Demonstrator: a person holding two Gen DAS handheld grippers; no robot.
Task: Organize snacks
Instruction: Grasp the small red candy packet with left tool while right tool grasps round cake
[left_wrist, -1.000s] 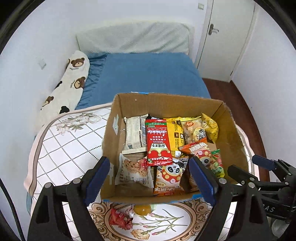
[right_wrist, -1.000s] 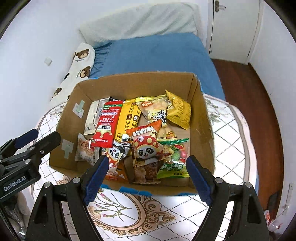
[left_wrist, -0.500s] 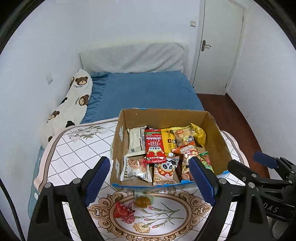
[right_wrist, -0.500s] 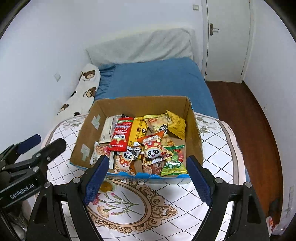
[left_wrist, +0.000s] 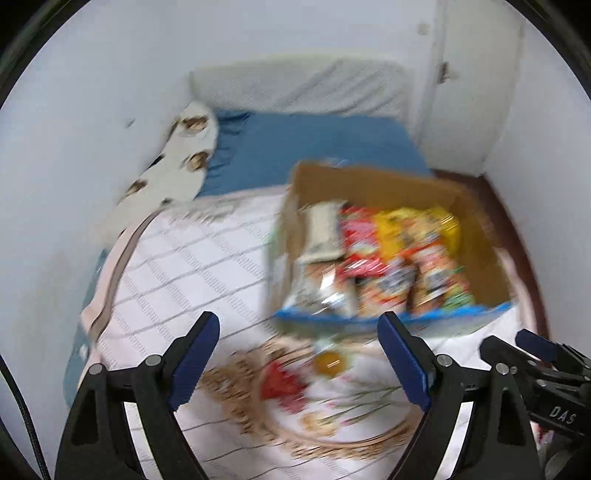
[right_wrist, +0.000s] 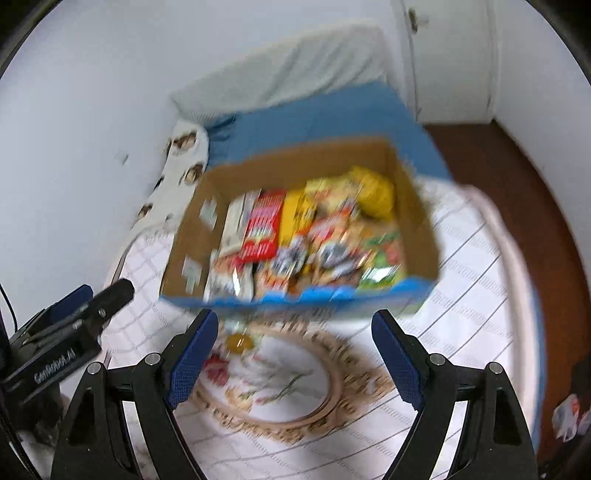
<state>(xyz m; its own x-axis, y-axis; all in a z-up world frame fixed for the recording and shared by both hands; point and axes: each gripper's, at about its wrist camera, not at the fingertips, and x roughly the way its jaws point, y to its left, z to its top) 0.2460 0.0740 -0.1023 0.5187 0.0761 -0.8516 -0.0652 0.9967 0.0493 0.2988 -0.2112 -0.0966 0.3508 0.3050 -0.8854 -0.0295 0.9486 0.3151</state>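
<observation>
Left wrist view, heavy motion blur: left gripper (left_wrist: 298, 354) has its blue-padded fingers spread wide apart, nothing between them, hovering over the patterned tablecloth (left_wrist: 192, 266). Cardboard box (left_wrist: 476, 236) sits at about 1 o'clock from the gripper, packed with snack packets (left_wrist: 384, 254), red, yellow and orange ones mixed, labels too smeared to read. On the cloth just in front of the box's near edge, between the fingers, a small orange-yellow snack (left_wrist: 328, 362) at 12 o'clock and a red wrapped snack (left_wrist: 281, 382) just left of it, both outside the box. Right gripper (left_wrist: 535, 350) pokes in at 3 o'clock; cannot tell its state from here. Blue bed (left_wrist: 314, 151) and bear-print pillow (left_wrist: 177, 162) behind the table. Right wrist view, also blurred: right gripper (right_wrist: 294, 349) fingers wide apart, holding nothing, above the tablecloth's (right_wrist: 480, 295) floral medallion. Cardboard box (right_wrist: 192, 236) at 12 o'clock, full of snack packets (right_wrist: 303, 236). Orange-yellow snack (right_wrist: 239, 341) and red wrapped snack (right_wrist: 216, 369) lie near the left finger at about 10 o'clock, outside the box. Left gripper (right_wrist: 107, 295) visible at 9 o'clock. Wooden floor (right_wrist: 517, 177) at 2 o'clock.
</observation>
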